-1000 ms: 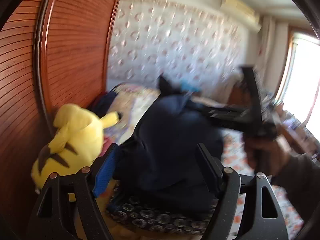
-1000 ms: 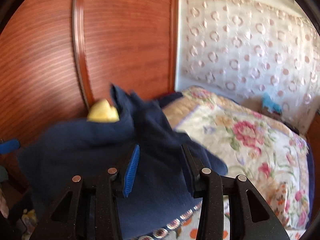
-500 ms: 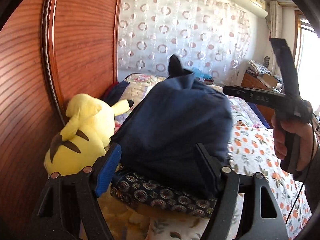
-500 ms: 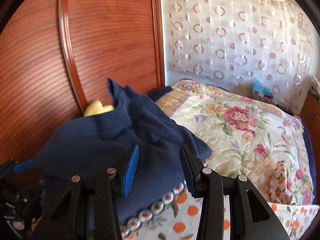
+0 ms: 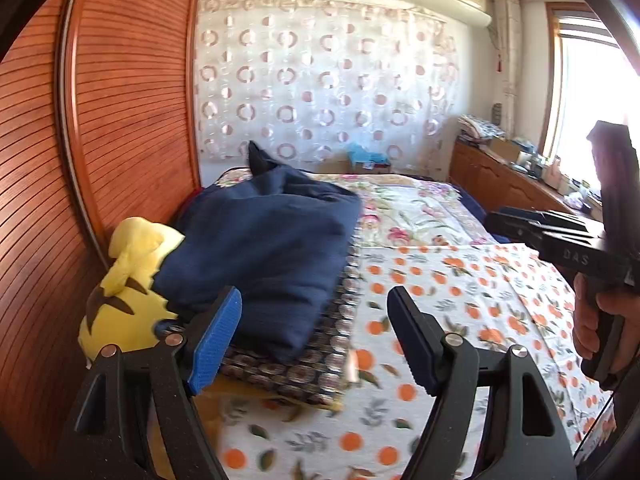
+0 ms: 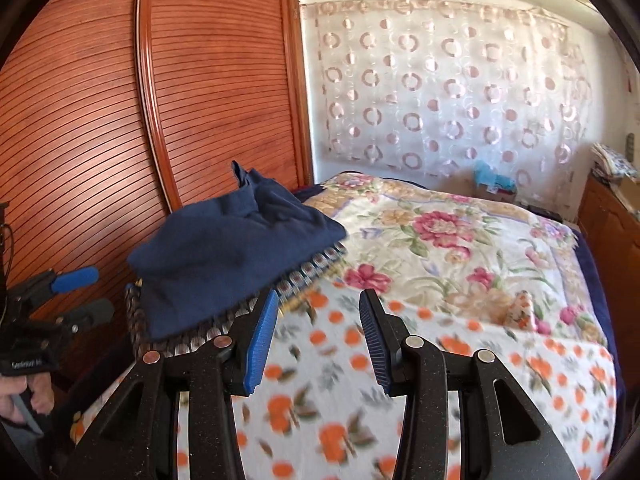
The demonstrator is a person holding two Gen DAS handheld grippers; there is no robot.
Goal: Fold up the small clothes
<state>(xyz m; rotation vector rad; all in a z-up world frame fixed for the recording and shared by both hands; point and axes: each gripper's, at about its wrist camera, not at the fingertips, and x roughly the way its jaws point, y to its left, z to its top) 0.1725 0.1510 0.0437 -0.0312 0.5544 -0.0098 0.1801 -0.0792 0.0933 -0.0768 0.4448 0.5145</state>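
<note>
So right now my left hand-held gripper (image 5: 316, 336) is hanging over the bed with its jaws spread wide and nothing between the pads, just the orange-print sheet (image 5: 460, 300) showing through the gap. Same story on the right hand-held gripper (image 6: 318, 336): jaws parted a bit narrower, nothing pinched, only sheet underneath.

The folded navy garment (image 5: 264, 248) is sitting on top of a dark patterned cushion (image 5: 304, 372) at the left edge of the bed, right up against the slatted wooden wardrobe door (image 5: 132, 100). One corner of the garment pokes up at the far end. It's touching neither gripper, and in both wrist views it lies off to the left of the fingers.

A yellow plush toy (image 5: 124, 292) is wedged between the cushion and the wardrobe, partly tucked under the garment's edge. Further back the sheet gives way to a floral blanket (image 6: 448, 240), with a circle-patterned curtain (image 6: 440, 92) behind it.

From the left camera I can see my right hand (image 5: 600, 328) wrapped around its gripper handle on the right edge; picture's a bit smeary near the bottom.
</note>
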